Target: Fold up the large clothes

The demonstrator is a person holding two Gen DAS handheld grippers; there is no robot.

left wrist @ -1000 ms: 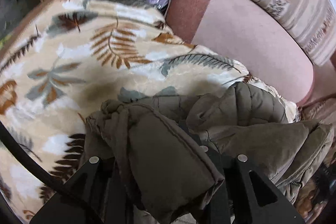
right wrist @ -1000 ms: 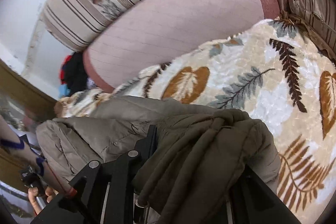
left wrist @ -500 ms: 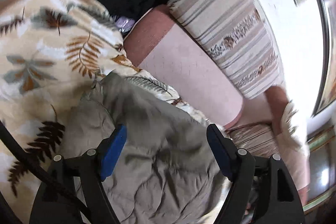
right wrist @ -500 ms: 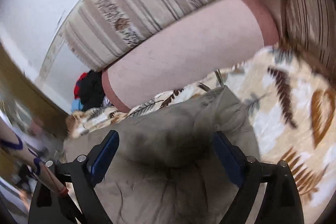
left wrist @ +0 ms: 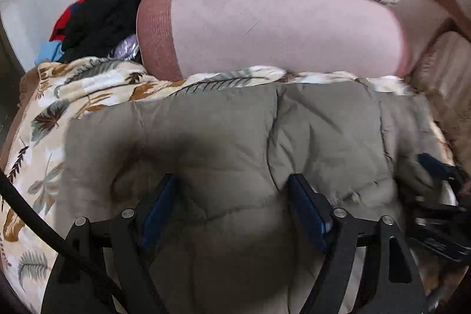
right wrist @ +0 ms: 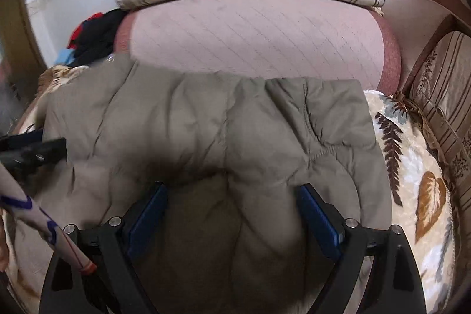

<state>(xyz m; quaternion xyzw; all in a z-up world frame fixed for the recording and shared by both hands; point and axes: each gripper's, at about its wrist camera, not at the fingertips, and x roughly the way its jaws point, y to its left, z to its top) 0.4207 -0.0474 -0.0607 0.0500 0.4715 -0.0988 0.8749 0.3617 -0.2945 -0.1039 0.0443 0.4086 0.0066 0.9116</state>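
Fold laid: the olive quilted padded jacket [left wrist: 235,137] lies flat on the leaf-print fleece blanket [left wrist: 73,96], your left gripper [left wrist: 232,214] opening, right gripper [right wrist: 232,214] spread, neither gripping; next, probably pick fresh edges.

Olive quilted jacket [left wrist: 223,137], folded approx flat, wrinkled, on leaf-print blanket [left wrist: 73,96]

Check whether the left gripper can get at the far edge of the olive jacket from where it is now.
Probably yes. The left gripper hangs over the olive jacket, its jaws opening with only flat fabric below, nothing pinched. Nothing stands between it and the far edge by the pink cushion; the right gripper sits off to the side.
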